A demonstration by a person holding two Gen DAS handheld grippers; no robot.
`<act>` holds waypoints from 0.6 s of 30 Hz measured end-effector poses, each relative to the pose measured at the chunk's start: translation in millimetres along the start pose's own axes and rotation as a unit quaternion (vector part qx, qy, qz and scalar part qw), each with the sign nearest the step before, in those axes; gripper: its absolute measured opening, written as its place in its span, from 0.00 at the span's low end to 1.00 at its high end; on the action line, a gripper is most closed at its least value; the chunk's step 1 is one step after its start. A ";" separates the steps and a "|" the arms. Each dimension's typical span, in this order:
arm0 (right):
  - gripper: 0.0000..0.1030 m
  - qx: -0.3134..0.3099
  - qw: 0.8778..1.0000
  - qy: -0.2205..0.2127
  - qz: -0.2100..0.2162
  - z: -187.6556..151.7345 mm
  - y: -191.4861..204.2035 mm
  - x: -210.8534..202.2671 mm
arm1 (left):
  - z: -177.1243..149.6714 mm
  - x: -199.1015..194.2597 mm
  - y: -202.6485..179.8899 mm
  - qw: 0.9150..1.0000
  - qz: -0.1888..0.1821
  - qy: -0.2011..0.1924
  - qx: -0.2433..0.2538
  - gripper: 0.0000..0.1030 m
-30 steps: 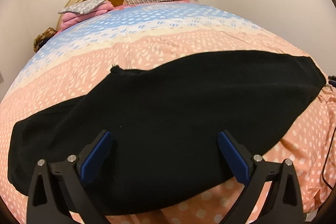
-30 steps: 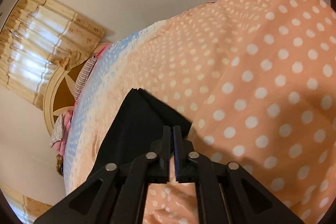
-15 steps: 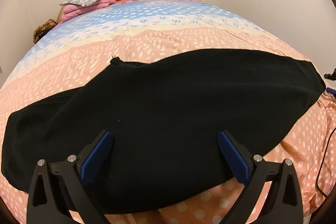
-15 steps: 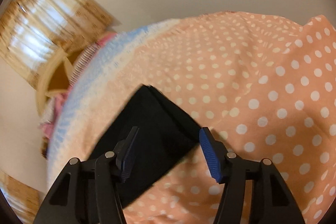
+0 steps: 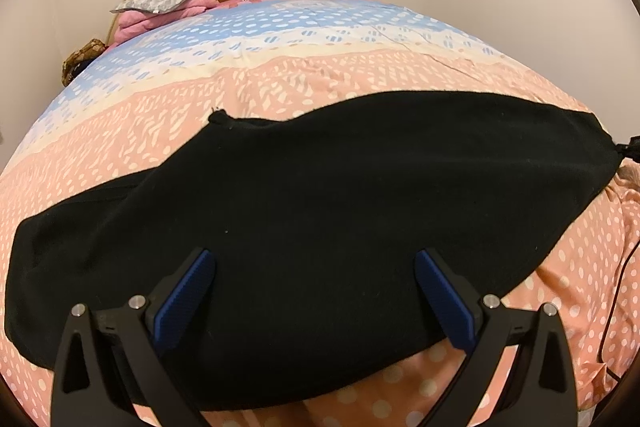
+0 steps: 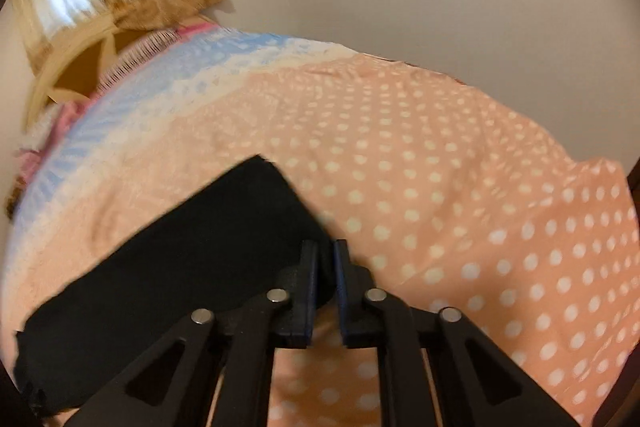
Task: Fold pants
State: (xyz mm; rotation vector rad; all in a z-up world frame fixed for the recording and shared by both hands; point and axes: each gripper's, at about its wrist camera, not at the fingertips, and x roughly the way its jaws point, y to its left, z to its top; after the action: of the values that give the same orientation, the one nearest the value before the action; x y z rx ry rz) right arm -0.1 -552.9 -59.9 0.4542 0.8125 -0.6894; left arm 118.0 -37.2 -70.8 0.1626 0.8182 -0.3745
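Right gripper [image 6: 325, 267] clamped on the pants' [image 5: 304, 211] corner near the bed's [image 5: 320, 75] front edge, left gripper [image 5: 316, 301] wide open above them, so lift gently and keep the edges aligned

Left tongs [image 5: 316, 297] gape wide over black pants [image 5: 320, 187] spread flat, seemingly folded, across the bedspread [image 5: 280, 67].

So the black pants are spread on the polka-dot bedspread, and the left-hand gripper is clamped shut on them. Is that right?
Not quite. The black pants do lie on the polka-dot bedspread, but the left gripper is wide open above them, as the left wrist view shows. The right gripper is the one pinched shut on the pants' edge, in the right wrist view.
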 end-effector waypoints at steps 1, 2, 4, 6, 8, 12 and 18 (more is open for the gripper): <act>0.06 -0.010 1.000 0.010 -0.014 0.5 -1.2 8.5 | -0.3 0.5 0.3 1.000 -0.001 0.000 0.001 1.00; 0.06 -0.011 1.000 0.022 -0.016 -0.6 -3.1 14.5 | -0.4 1.1 0.9 1.000 -0.003 0.001 0.000 1.00; 0.07 0.000 1.000 0.010 -0.014 -1.0 -11.5 16.6 | 0.5 1.1 1.8 1.000 -0.005 0.003 -0.005 1.00; 0.09 0.009 1.000 0.009 -0.027 0.1 -17.9 11.0 | 1.5 -4.4 0.9 1.000 0.012 -0.008 0.001 0.99; 0.10 0.047 0.997 -0.036 -0.052 -1.9 -25.5 -14.4 | 3.7 -15.2 -1.2 0.999 0.028 -0.031 0.018 0.99; 0.10 -0.030 0.993 -0.118 0.001 -14.8 31.9 -68.4 | 6.3 -33.6 5.1 0.996 0.056 -0.066 0.028 0.99; 0.10 -0.174 0.955 -0.049 0.234 -59.8 193.2 -81.9 | -7.1 -46.5 55.9 0.993 0.093 -0.057 -0.039 0.99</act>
State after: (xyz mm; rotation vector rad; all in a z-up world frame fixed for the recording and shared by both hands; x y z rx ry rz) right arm 66.7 -350.9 -11.4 0.2735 0.6799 -0.1216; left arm 105.8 28.5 -41.4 0.1416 0.6972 -0.1732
